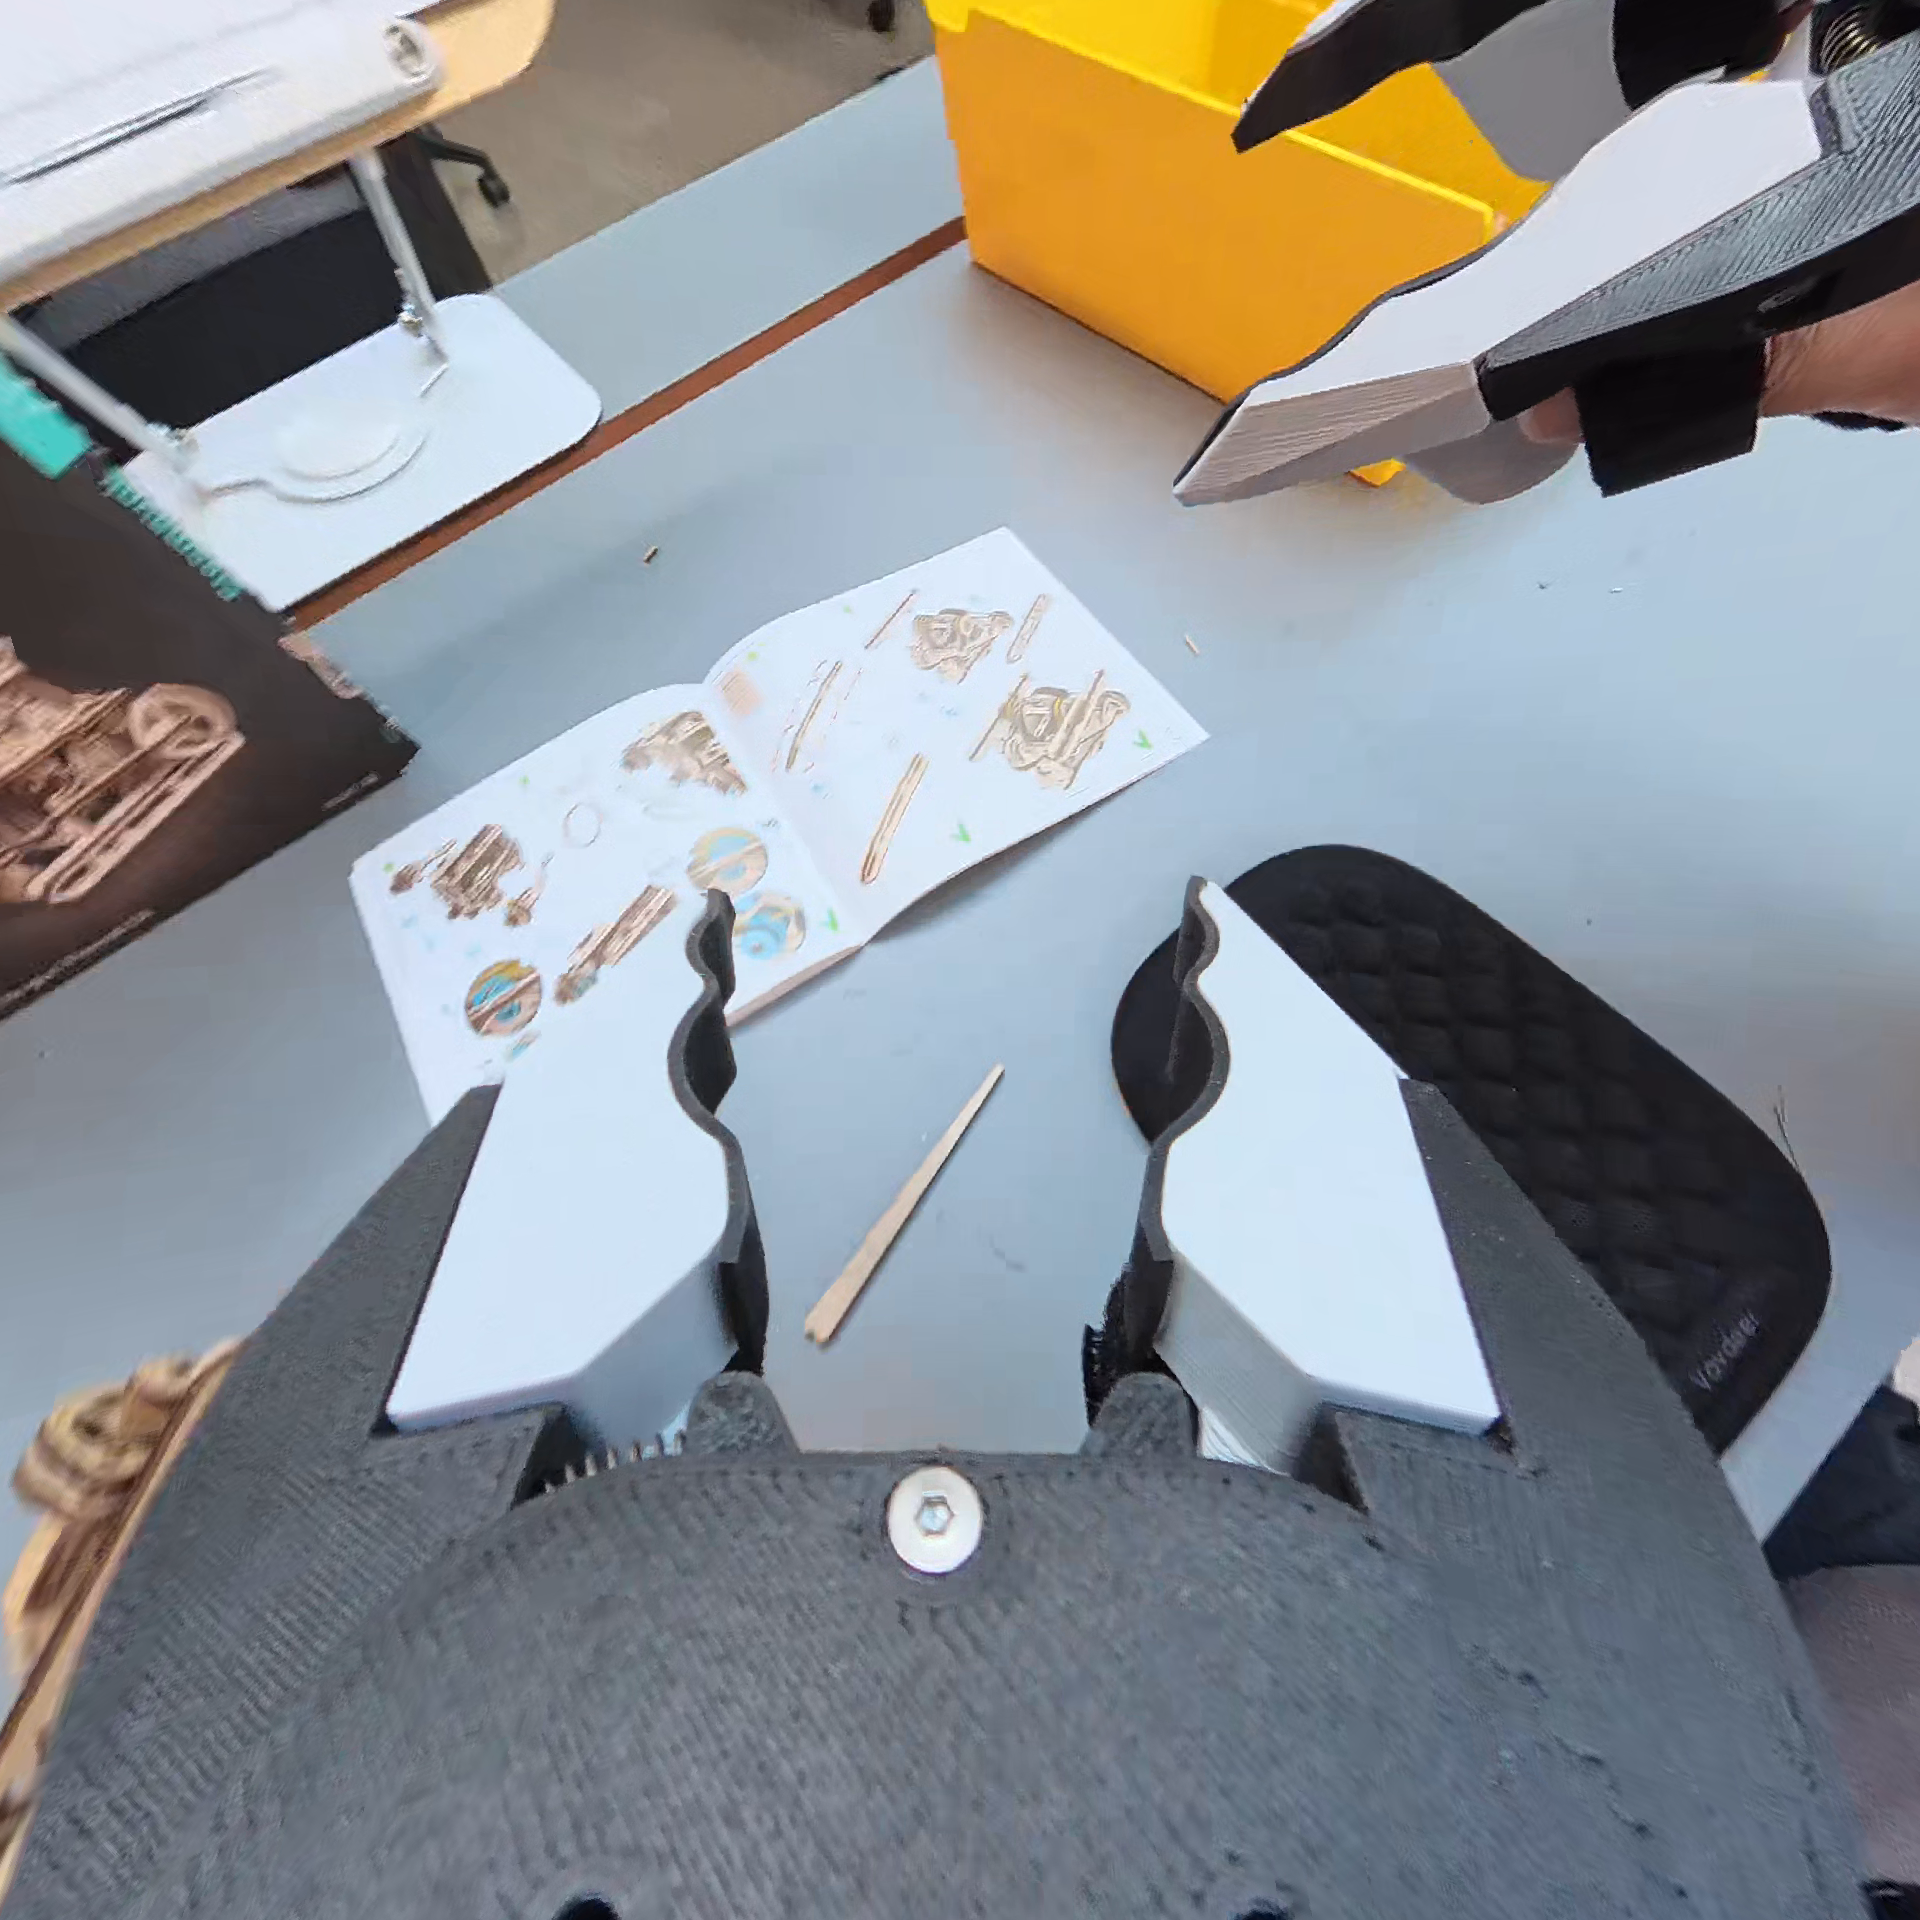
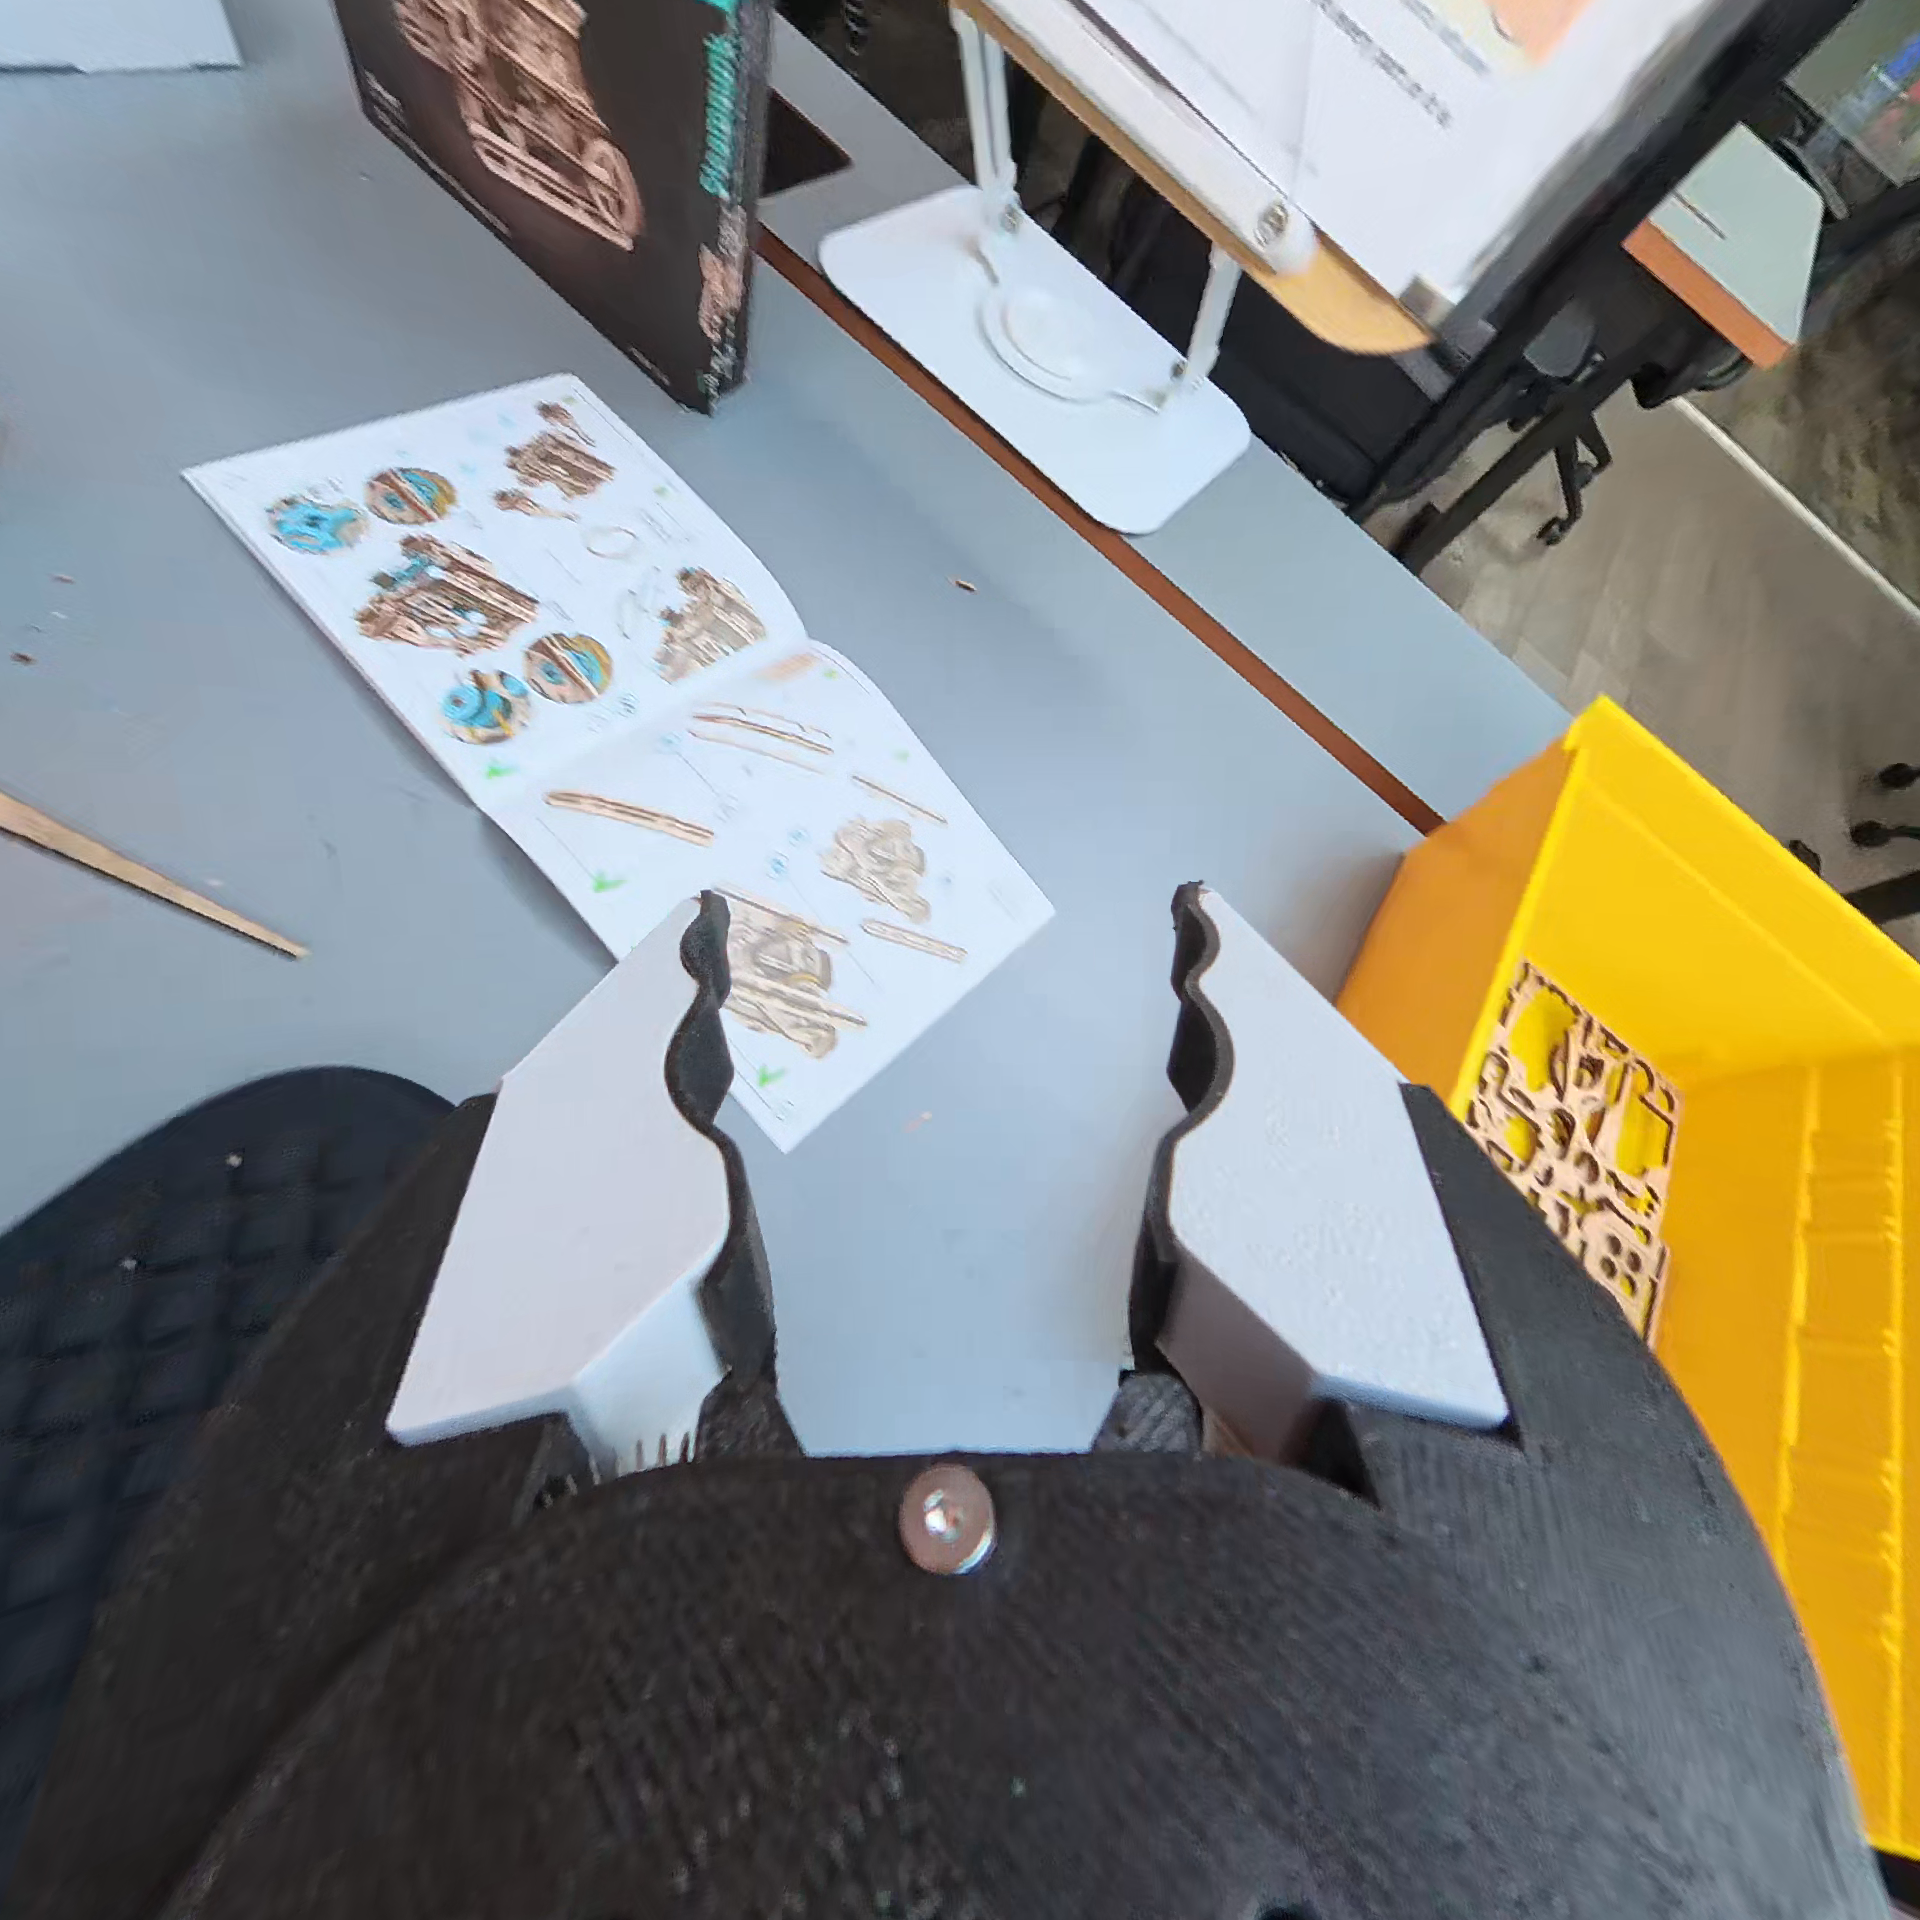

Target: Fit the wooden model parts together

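Observation:
A thin wooden strip (image 1: 906,1203) lies on the grey table, just below my open, empty left gripper (image 1: 956,914). It also shows at the left edge of the right wrist view (image 2: 145,875). My right gripper (image 2: 951,914) is open and empty above the table beside a yellow bin (image 2: 1714,1039). A punched wooden parts sheet (image 2: 1569,1132) lies in the bin. The right gripper (image 1: 1216,312) also shows at the upper right of the left wrist view, in front of the yellow bin (image 1: 1132,197). A partly built wooden model (image 1: 94,1444) shows at the left edge.
An open instruction booklet (image 1: 790,790) lies mid-table, also seen in the right wrist view (image 2: 613,707). A black padded mat (image 1: 1538,1122) lies to the right. A dark product box (image 1: 156,758) and a white stand base (image 1: 374,436) are at the far left.

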{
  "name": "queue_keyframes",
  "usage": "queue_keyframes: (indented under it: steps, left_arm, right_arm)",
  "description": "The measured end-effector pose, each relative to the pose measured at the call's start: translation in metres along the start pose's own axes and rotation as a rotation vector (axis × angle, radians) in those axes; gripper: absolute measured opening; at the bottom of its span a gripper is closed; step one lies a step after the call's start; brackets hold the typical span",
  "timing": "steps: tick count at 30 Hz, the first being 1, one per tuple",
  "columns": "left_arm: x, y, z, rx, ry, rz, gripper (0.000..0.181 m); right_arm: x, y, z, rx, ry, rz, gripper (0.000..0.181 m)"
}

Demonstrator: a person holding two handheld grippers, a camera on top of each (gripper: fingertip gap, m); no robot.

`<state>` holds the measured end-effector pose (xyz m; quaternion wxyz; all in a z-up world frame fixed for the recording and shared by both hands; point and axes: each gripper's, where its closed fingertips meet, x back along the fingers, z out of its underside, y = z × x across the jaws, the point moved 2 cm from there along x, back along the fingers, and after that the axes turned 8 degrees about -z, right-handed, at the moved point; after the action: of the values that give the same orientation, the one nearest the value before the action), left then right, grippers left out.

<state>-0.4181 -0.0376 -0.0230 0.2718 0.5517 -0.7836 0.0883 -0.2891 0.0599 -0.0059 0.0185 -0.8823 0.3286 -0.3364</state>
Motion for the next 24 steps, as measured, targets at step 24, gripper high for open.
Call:
queue_keyframes:
  steps: [24]
  left_arm:
    - [-0.160,-0.067,0.018,-0.592,0.164,0.518,0.061]
  right_arm:
    - [-0.044,0.008,0.106,0.117,-0.043,-0.313,0.082]
